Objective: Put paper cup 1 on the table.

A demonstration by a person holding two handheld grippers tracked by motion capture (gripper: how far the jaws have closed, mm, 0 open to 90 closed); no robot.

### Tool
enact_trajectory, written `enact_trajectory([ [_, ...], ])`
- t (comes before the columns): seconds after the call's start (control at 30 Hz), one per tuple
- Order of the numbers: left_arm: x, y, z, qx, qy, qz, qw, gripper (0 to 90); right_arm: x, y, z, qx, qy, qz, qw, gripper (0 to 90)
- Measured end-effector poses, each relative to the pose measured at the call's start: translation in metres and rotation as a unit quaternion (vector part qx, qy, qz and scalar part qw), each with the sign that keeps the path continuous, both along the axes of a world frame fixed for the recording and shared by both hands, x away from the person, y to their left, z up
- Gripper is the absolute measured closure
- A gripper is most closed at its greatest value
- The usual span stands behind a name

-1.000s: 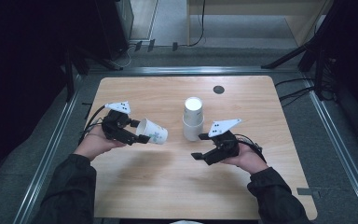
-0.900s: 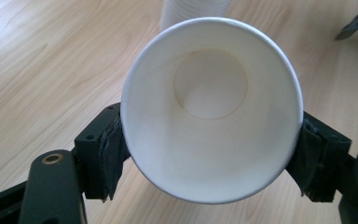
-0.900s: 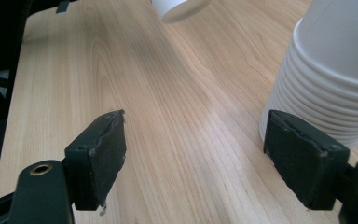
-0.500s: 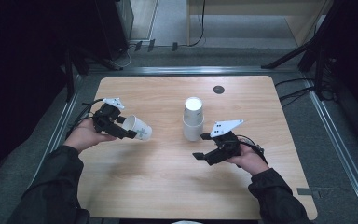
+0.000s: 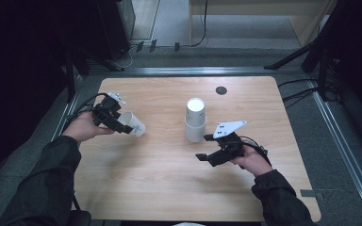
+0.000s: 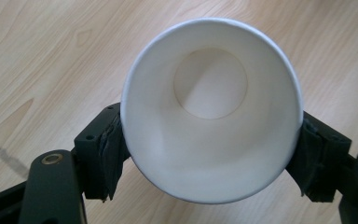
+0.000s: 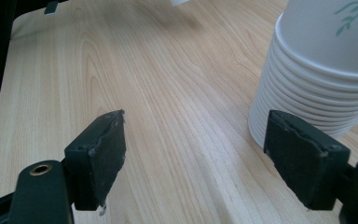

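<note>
Left gripper (image 5: pixel 122 126) is clamped on a white paper cup (image 5: pixel 133 124), its pads pressing the cup's sides near the rim, the cup tipped on its side well left of the stack of cups (image 5: pixel 195 120) standing upside down mid-table (image 5: pixel 169 188). Right gripper (image 5: pixel 208 147) rests just right of that stack, jaws apart with nothing between them.

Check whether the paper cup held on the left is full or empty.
Empty: the paper cup lies sideways in the left tool, its bare white bottom visible.
</note>
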State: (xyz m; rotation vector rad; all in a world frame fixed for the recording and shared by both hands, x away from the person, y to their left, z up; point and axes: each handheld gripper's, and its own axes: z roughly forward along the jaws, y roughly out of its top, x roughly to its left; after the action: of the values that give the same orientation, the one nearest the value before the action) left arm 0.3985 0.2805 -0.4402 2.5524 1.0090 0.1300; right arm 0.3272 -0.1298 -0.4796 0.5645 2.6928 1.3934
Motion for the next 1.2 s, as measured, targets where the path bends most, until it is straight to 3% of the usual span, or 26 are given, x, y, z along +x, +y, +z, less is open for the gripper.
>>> enact_trajectory([
  [0.33, 0.014, 0.009, -0.008, 0.053, 0.013, 0.031, 0.9981, 23.2, 0.002, -0.001, -0.001, 0.002, 0.0, -0.012, 0.9999, 21.1],
  [0.4, 0.015, 0.009, -0.01, 0.062, 0.02, 0.031, 0.9974, 23.2, 0.002, 0.0, -0.002, 0.001, 0.0, -0.012, 0.9999, 21.0],
  [0.7, 0.018, 0.01, -0.017, 0.102, 0.02, 0.036, 0.9939, 22.9, 0.002, 0.0, -0.003, -0.001, 0.001, -0.01, 0.9999, 20.9],
  [0.93, 0.019, 0.005, -0.017, 0.108, 0.027, 0.037, 0.9931, 21.6, 0.002, 0.0, -0.003, -0.001, 0.001, -0.011, 0.9999, 20.9],
  [1.2, 0.021, 0.003, -0.018, 0.099, 0.034, 0.042, 0.9936, 19.1, 0.002, 0.0, -0.002, 0.0, 0.0, -0.011, 0.9999, 20.8],
])
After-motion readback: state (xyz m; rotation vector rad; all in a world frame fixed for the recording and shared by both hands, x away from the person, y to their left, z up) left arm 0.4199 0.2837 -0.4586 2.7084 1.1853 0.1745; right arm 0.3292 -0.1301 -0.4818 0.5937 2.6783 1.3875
